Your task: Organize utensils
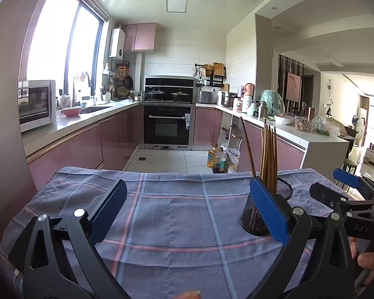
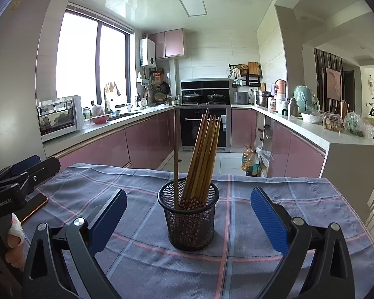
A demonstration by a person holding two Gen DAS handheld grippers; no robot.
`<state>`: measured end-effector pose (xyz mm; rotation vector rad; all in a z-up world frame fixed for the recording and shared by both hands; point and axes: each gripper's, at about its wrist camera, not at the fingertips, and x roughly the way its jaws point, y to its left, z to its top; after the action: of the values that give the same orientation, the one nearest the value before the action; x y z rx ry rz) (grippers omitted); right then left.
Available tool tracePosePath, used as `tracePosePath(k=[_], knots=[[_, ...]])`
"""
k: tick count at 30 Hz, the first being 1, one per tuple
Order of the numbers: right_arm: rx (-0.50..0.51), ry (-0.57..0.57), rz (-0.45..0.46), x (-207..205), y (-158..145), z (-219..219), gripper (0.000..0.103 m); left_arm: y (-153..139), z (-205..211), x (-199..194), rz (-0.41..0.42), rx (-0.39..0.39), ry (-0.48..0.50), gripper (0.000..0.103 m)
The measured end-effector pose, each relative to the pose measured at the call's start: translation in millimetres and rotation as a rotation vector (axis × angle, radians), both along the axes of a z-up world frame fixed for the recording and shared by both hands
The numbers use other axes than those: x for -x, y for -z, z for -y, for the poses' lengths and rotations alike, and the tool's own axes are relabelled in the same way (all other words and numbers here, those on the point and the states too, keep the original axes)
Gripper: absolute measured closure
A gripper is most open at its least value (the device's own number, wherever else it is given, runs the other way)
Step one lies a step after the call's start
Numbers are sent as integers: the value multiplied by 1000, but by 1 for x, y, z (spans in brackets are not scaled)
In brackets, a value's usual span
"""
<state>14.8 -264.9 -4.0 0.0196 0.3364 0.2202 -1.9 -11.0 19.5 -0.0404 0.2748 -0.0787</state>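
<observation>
A black mesh holder (image 2: 188, 218) stands upright on the checked blue cloth (image 2: 261, 269). Several wooden chopsticks (image 2: 202, 159) lean in it, and one darker stick (image 2: 175, 159) stands at its left side. My right gripper (image 2: 188, 214) is open and empty, its fingers apart on either side of the holder, a little short of it. My left gripper (image 1: 188, 206) is open and empty over the cloth (image 1: 174, 211). In the left wrist view the holder (image 1: 261, 206) sits behind its right finger, with the chopsticks (image 1: 268, 154) above. The right gripper (image 1: 336, 186) shows at the far right.
The cloth-covered table ends at a far edge (image 2: 187, 174) with kitchen floor beyond. A thin orange-edged flat object (image 2: 35, 210) lies on the cloth at the left, under the left gripper (image 2: 25, 172). Oil bottles (image 2: 249, 160) stand on the floor by the counter.
</observation>
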Motion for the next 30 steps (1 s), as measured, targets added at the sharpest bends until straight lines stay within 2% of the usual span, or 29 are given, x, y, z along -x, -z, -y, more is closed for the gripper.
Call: tracePosePath(k=[6,30], knots=[[3,27,41,9,-3,-2,7,3,2,8,-4,1,-8,6],[5,27,45,17,-3,-6,7,-2,2,22,21,-7,-27,6]])
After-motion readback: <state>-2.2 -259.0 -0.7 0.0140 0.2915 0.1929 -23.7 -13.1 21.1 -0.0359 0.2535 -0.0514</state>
